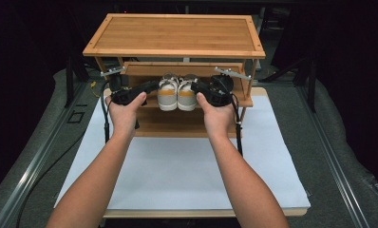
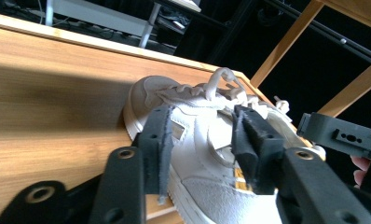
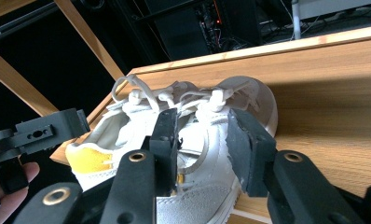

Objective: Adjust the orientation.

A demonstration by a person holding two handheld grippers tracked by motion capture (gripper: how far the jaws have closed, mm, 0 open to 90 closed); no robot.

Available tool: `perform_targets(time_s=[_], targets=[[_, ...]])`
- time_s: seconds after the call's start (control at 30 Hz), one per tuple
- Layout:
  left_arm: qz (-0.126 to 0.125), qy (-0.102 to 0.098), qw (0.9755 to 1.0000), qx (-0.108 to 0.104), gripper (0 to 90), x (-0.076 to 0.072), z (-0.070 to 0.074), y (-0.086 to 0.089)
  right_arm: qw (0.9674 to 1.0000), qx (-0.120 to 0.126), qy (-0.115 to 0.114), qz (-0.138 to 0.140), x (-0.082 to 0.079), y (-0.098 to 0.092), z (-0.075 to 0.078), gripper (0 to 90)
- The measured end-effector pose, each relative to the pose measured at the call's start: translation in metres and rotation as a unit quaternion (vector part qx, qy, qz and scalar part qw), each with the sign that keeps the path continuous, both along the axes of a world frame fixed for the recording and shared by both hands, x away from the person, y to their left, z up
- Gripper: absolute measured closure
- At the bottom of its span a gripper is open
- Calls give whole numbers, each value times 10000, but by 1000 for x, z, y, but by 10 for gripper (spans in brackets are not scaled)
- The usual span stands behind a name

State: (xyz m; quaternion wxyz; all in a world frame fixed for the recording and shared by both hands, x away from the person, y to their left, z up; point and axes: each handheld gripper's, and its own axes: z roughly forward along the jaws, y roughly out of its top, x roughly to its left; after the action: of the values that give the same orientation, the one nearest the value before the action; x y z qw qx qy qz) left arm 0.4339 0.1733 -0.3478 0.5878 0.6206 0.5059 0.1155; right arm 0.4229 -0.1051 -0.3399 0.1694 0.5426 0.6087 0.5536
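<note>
My forearms come up from the bottom of the high view, over the white mat (image 1: 187, 175), and each hand carries a gripper to the middle shelf (image 1: 246, 101) of the bamboo rack (image 1: 175, 33).

The left gripper (image 1: 154, 86) sits left of centre in that view, the right gripper (image 1: 195, 86) just right of centre, and the pair of pale shoes stands side by side between them, heels toward me.

In the left gripper view my jaws straddle the left shoe (image 2: 200, 140) at the frame's centre: the left finger (image 2: 158, 144) lies against its side, the right finger (image 2: 253, 147) over the lace area. They stand fairly narrow around the shoe, but I cannot tell whether the pads truly press yet.

The right gripper view mirrors this: the right shoe (image 3: 193, 140) sits between my jaws at centre, its yellow heel patch at lower left, and whether the grip has bitten I cannot tell either.

To do this well, I judge both grips should settle on the firm sides below the laces (image 3: 169, 98), not on the loose loops, and close evenly. Then both shoes should lift together, clear of the upper shelf edge, so neither tips.

I can read no brand, label or writing on the shoes or the rack.
</note>
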Motion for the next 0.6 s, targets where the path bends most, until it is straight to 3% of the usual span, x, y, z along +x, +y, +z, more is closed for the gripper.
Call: perform_targets(time_s=[0.27, 0.4, 0.6], targets=[[-72, -175, 9997, 170, 633, -8, 0, 4, 9999, -8, -98, -32, -9, -3, 5, 634], [-68, -129, 9997, 196, 645, -10, -2, 6, 9998, -62, -186, -23, -13, -5, 4, 688], [-121, -94, 9998, 138, 709, -14, -5, 9, 9998, -159, -125, -25, -17, -10, -4, 754]])
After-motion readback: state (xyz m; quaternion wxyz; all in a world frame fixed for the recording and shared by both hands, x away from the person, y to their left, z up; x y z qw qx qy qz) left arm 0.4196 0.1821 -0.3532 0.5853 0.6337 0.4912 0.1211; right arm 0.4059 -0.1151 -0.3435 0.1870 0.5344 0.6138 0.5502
